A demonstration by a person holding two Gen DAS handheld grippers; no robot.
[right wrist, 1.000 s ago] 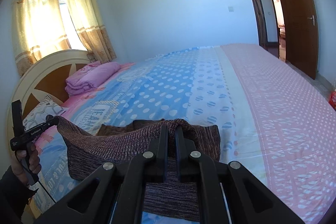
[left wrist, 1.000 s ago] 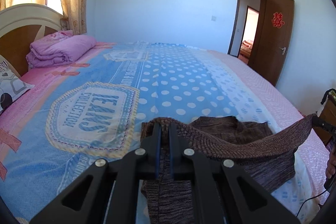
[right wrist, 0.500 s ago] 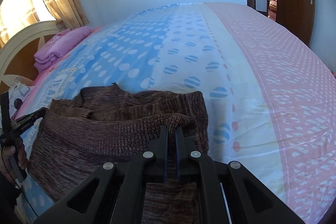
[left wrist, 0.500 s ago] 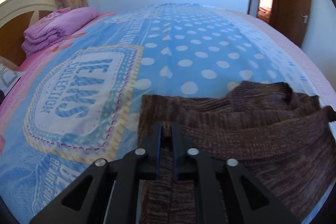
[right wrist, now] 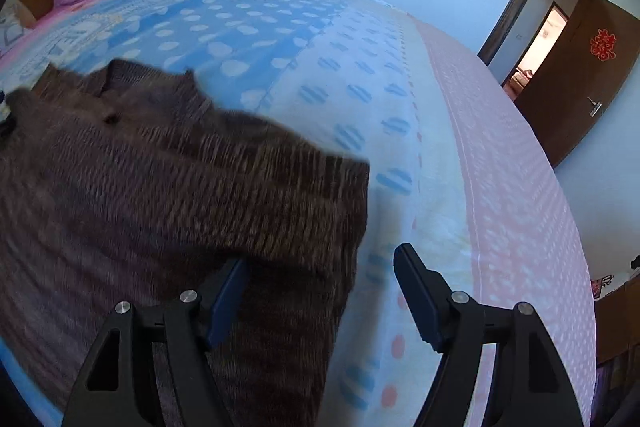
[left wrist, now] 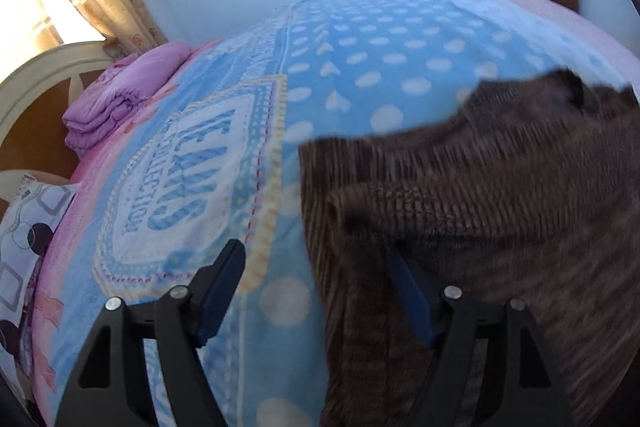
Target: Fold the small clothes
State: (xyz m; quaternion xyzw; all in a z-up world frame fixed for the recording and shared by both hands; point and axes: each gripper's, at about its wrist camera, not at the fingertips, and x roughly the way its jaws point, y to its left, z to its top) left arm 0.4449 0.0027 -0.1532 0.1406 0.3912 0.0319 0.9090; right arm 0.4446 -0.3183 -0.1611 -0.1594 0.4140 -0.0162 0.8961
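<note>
Left wrist view – pose: the left gripper (left wrist: 316, 279) tilts down at the bed (left wrist: 360, 75), low over its near edge.
Left wrist view – tongs: jaws wide, having just been opening; the pads press on nothing, and the brown knitted garment's (left wrist: 480, 195) edge lies over the right-hand finger.
Left wrist view – garment: one, lying on the blue dotted sheet, blurred.
Left wrist view – count: one folded purple quilt (left wrist: 120, 99) by the headboard (left wrist: 36, 75), one pillow (left wrist: 28, 223).
Right wrist view – pose: the right gripper (right wrist: 320, 279) tilts down likewise.
Right wrist view – tongs: wide, just been opening, gripping nothing – knit drapes over the left-hand finger.
Right wrist view – garment: the same one (right wrist: 160, 179), left of centre on the bed (right wrist: 400, 75).
Right wrist view – count: one open door (right wrist: 576, 75).
</note>
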